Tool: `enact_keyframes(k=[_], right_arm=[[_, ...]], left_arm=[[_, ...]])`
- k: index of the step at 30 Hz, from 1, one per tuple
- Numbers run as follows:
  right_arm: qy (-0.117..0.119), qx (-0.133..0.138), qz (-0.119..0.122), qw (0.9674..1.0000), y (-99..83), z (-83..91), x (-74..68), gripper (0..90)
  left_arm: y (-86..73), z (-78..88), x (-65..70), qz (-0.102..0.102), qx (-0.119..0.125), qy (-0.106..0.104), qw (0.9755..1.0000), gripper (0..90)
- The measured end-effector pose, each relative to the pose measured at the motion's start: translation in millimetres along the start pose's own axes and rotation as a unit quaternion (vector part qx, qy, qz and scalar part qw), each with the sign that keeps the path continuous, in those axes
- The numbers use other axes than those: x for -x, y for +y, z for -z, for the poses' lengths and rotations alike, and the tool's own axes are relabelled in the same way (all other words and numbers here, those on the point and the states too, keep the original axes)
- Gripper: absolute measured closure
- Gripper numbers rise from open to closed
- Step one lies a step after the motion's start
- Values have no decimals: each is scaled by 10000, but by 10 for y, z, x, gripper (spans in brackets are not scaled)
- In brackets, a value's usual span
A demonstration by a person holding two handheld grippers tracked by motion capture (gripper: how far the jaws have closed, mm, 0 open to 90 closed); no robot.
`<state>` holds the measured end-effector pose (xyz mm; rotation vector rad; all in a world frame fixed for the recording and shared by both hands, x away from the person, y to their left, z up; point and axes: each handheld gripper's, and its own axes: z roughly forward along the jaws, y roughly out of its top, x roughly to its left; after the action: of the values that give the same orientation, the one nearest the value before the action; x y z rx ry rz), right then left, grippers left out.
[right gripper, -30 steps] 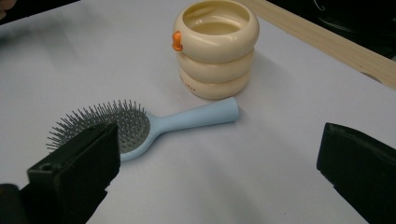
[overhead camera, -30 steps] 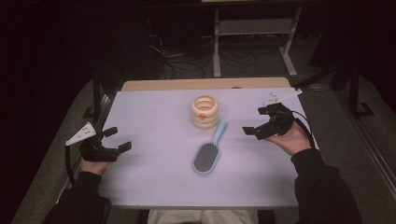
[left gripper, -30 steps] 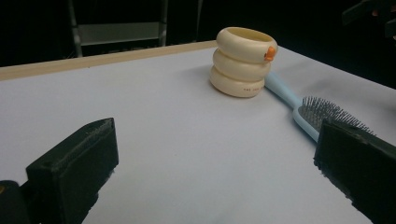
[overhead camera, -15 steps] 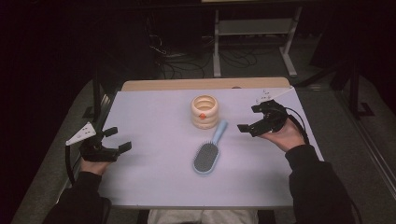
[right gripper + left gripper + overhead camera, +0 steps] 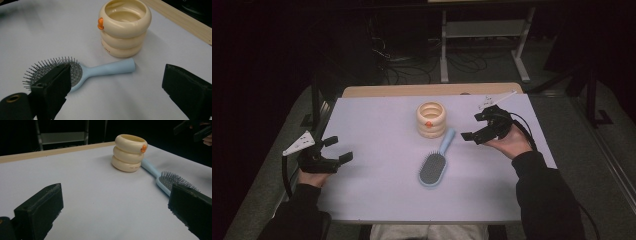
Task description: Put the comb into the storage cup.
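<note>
One hairbrush (image 5: 434,167) lies on the desk (image 5: 377,125), its handle tip just beside the one cream ringed cup (image 5: 431,119), its bristled head on the person's side of the cup. It looks light, stiff plastic; the smooth blue handle seems the place to grip, not the bristles. The right tool (image 5: 477,127) hovers near the cup, released; the left tool (image 5: 334,151), far from the cup, is released too.

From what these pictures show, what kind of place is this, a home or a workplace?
Probably a lab or recording room, not a home. A plain table with a white top holds just a hairbrush and a cream ringed cup; behind it, cables lie on the floor by a metal stand.
</note>
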<state>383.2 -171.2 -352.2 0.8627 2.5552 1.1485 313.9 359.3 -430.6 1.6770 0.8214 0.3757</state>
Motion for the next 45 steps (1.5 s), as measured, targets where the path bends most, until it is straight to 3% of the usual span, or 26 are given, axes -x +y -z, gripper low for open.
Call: enact_keyframes(k=[13, 20, 22, 24, 31, 41, 45], right_arm=[[180, -176, 27, 9997, 88, -129, -17, 202], [215, -330, 179, 9991, 141, -233, -33, 386], [240, -297, 196, 9991, 149, -257, -38, 473], [240, -304, 184, 9991, 154, -270, -41, 499], [272, -495, 175, 9983, 180, -353, -37, 721], [242, -560, 205, 9979, 188, -435, -37, 874], [277, -539, 268, 9978, 194, -457, -38, 887]], left_arm=[[3, 3, 7, -10, 34, -37, 10000, 0], [3, 3, 5, -13, 33, -43, 10000, 0], [3, 3, 5, -16, 34, -41, 10000, 0], [3, 3, 4, -11, 36, -43, 10000, 0], [1, 0, 2, -8, 25, -45, 10000, 0], [-1, -5, 2, -10, 26, -48, 10000, 0], [-2, -6, 0, -11, 21, -48, 10000, 0]])
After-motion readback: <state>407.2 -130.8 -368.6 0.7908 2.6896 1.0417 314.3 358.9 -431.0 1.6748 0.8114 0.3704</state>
